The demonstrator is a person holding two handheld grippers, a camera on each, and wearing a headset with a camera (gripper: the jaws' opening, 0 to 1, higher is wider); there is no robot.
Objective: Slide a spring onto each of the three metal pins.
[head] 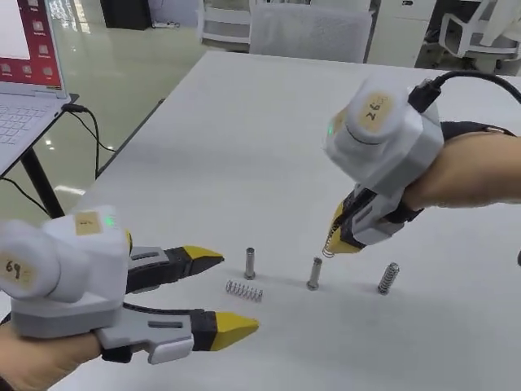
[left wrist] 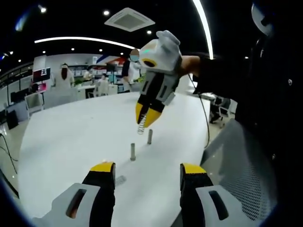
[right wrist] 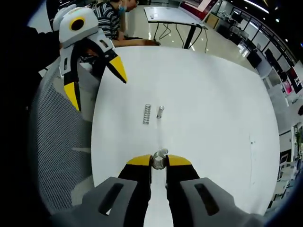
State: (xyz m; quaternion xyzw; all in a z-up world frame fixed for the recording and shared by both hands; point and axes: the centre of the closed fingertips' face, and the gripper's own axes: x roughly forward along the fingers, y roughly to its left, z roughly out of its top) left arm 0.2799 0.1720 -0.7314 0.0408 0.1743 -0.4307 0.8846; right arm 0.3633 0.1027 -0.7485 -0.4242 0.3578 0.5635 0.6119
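My right gripper [head: 340, 239] is shut on a small spring [head: 329, 243], held upright just above the middle metal pin [head: 314, 273]. In the right gripper view that spring [right wrist: 160, 157] sticks out between my jaws. A bare pin [head: 250, 262] stands to the left, with a loose spring [head: 244, 290] lying on the table in front of it. The rightmost pin [head: 388, 278] wears a spring. My left gripper [head: 229, 291] hovers open and holds nothing at the near left, its tips pointing toward the loose spring. The left gripper view shows the right gripper [left wrist: 147, 117] above two pins [left wrist: 133, 151].
The white table [head: 269, 138] stretches away behind the pins. A laptop [head: 24, 73] sits on a stand at the far left with cables hanging below it. A mesh chair back [right wrist: 61, 142] is near the table edge. A person sits at the far end.
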